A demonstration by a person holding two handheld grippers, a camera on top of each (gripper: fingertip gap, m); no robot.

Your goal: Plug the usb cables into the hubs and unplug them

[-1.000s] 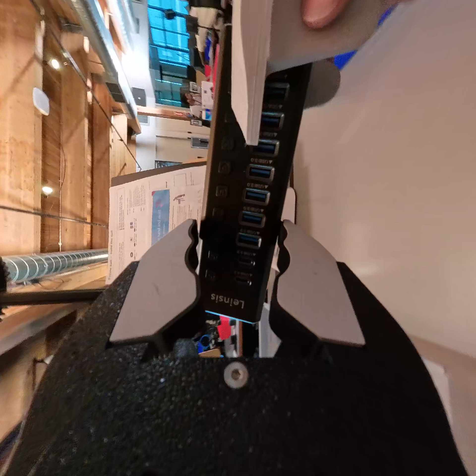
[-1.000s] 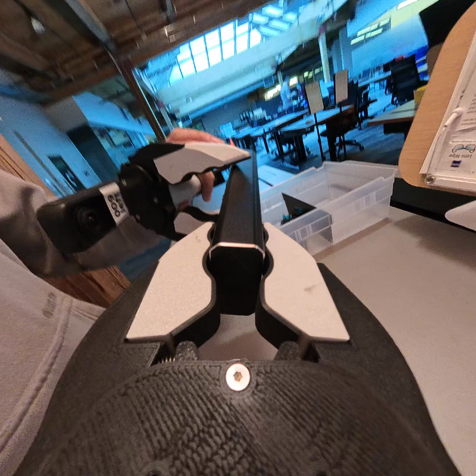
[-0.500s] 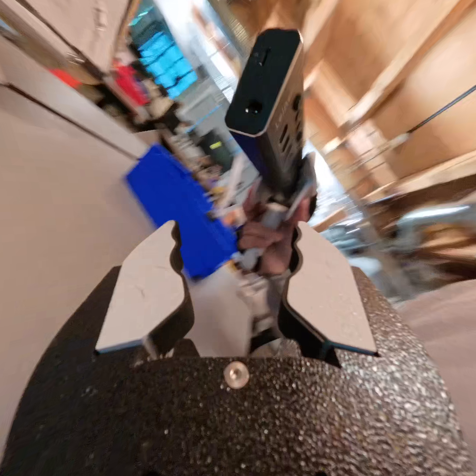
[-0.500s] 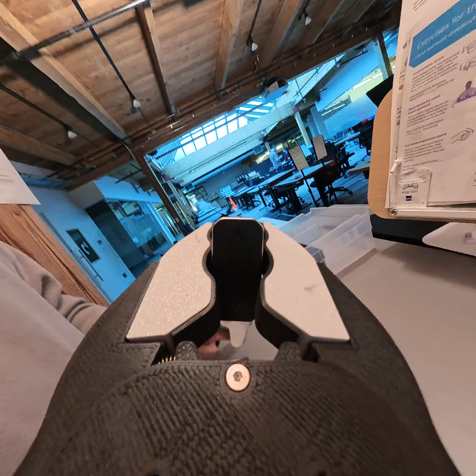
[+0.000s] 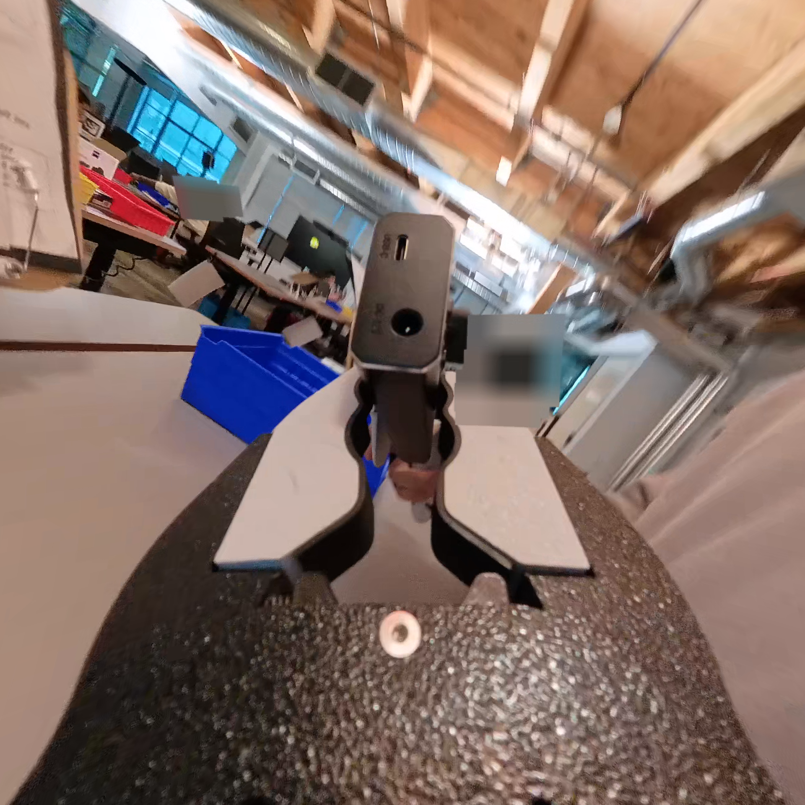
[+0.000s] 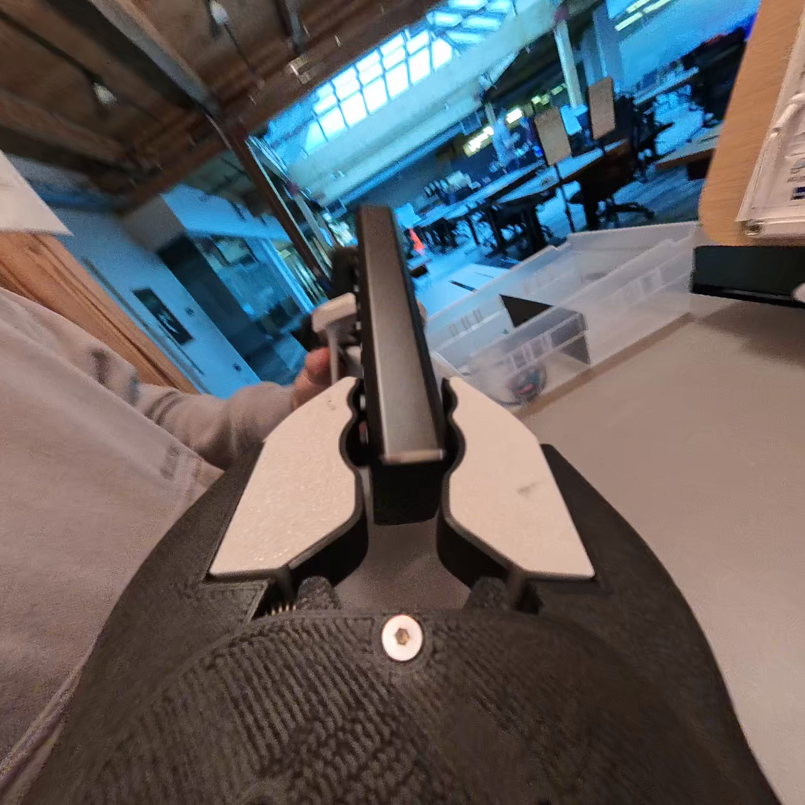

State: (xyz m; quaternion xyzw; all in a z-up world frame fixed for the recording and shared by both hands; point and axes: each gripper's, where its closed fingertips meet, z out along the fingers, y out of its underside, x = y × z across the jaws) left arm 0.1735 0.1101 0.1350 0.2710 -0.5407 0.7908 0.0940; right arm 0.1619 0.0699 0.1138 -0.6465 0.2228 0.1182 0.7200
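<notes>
1. The right gripper [image 6: 400, 409] is clamped on the near end of the black USB hub [image 6: 394, 348], which is lifted above the grey table [image 6: 653, 435].
2. The left gripper [image 5: 398, 392] is narrow around the far end of the USB hub [image 5: 403, 305]; whether its fingers press on it, I cannot tell.
3. A blue bin [image 5: 244, 387] sits near the table edge at left; a clear bin [image 6: 544, 313] sits at right, apart from the hub.
</notes>
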